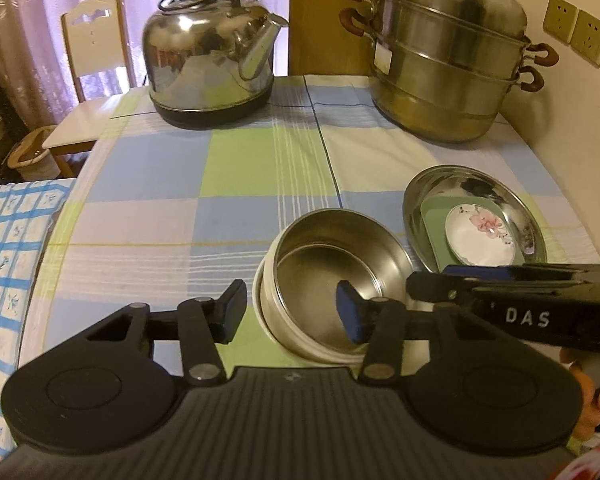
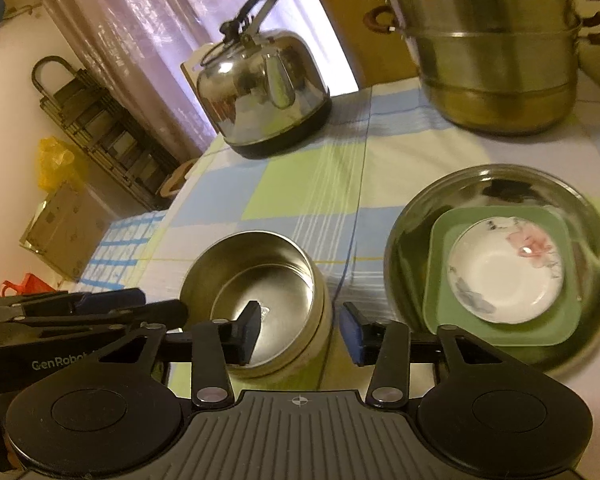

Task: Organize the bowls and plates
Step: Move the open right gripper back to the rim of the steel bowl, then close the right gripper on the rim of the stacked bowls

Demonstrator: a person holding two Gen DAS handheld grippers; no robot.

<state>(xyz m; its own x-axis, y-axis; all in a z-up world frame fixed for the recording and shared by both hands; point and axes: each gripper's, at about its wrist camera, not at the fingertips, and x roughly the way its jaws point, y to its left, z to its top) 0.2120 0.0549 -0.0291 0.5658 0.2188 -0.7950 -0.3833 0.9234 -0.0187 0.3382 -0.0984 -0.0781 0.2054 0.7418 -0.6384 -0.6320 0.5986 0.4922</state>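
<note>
The round steel bowl point(image 1: 332, 276) is straddled at opposite rims by left gripper point(image 1: 290, 312) and right gripper point(image 2: 300, 330), jaws part-open, unpressed.

Kettle and steamer pot at the back of the counter

A shiny kettle point(image 1: 212, 68) stands far left, a stacked steamer pot point(image 1: 448, 60) far right, well apart on the checked cloth point(image 1: 172, 184); a white chair point(image 1: 88, 80) stands before a curtain point(image 1: 28, 28), wall sockets point(image 1: 578, 30) at right.

Shiny steel bowl point(image 1: 332, 276), glossy floral china saucer point(image 2: 504, 270) — matt green plate point(image 2: 500, 320), woven checked cloth point(image 1: 188, 184)
</note>
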